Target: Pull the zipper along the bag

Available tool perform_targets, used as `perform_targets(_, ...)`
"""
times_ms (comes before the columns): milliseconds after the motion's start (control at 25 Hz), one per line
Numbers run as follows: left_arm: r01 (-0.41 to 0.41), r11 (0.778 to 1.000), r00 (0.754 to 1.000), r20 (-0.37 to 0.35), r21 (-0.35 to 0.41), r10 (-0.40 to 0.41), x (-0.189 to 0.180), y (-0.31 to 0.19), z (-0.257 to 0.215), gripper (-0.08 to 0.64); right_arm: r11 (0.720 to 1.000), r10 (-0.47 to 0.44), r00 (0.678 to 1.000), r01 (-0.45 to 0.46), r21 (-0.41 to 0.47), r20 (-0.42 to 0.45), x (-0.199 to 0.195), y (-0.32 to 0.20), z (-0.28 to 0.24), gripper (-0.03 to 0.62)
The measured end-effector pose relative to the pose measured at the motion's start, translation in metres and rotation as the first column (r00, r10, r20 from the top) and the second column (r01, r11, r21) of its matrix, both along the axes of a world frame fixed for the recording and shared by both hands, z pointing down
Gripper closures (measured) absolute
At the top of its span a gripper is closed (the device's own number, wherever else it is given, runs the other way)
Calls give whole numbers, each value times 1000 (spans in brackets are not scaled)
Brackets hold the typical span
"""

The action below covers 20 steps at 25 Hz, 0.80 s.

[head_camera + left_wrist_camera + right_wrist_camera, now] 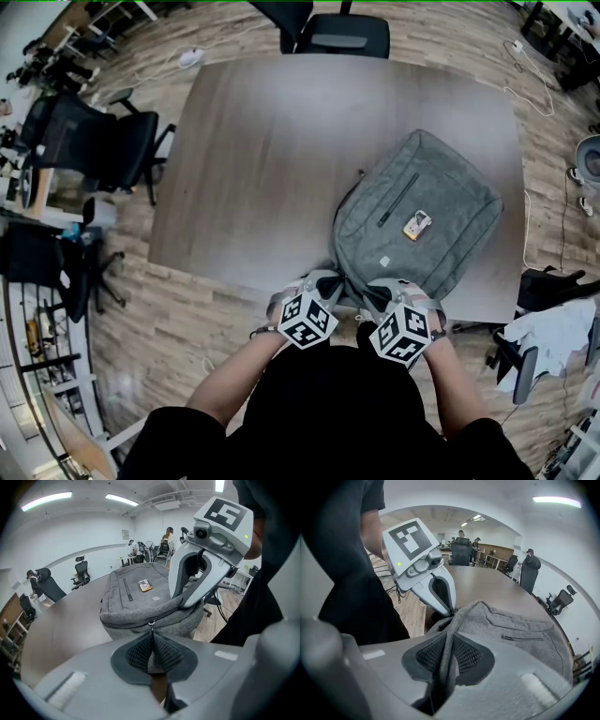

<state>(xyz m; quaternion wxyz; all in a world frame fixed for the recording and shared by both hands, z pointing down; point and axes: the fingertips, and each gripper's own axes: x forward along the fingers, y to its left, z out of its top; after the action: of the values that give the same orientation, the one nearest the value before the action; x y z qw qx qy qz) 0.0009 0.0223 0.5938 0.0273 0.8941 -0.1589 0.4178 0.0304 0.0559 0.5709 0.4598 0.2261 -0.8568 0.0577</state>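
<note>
bag: heathered grey, small orange-and-white tag | zipper pull: silver | table: grey-brown wood grain | floor: pale wood planks | left hand-held gripper and right hand-held gripper: light grey | pads: dark grey mesh | 2 cubes: black-and-white square markers | chairs: black

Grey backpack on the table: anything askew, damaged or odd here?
Nothing damaged or spilled. The grey fabric backpack lies skewed to the wooden table, at its near edge; the right tool bunches its fabric.
</note>
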Motion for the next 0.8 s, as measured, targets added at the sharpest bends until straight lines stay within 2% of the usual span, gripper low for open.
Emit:
perform_targets(120, -7, 1000, 1000, -16, 5, 7, -3, -1, -4, 533, 1000, 0, 1000, 0, 17, -14, 1, 1, 0, 542)
perform_targets(240, 7, 1000, 1000, -26, -11, -7, -7, -3, -7, 534, 999, -16, 998, 19, 51, -67, 0, 1, 0, 549)
perform_targets(600, -14, 996, 998, -67, -87, 8, -9, -5, -18, 531, 985, -131, 979, 147, 89, -157, 21, 17, -4, 555)
perform_targets(800, -18, 995, 999, -49, -102, 13, -12, -28, -10, 529, 962, -234, 961, 251, 110, -147, 37, 32, -7, 552)
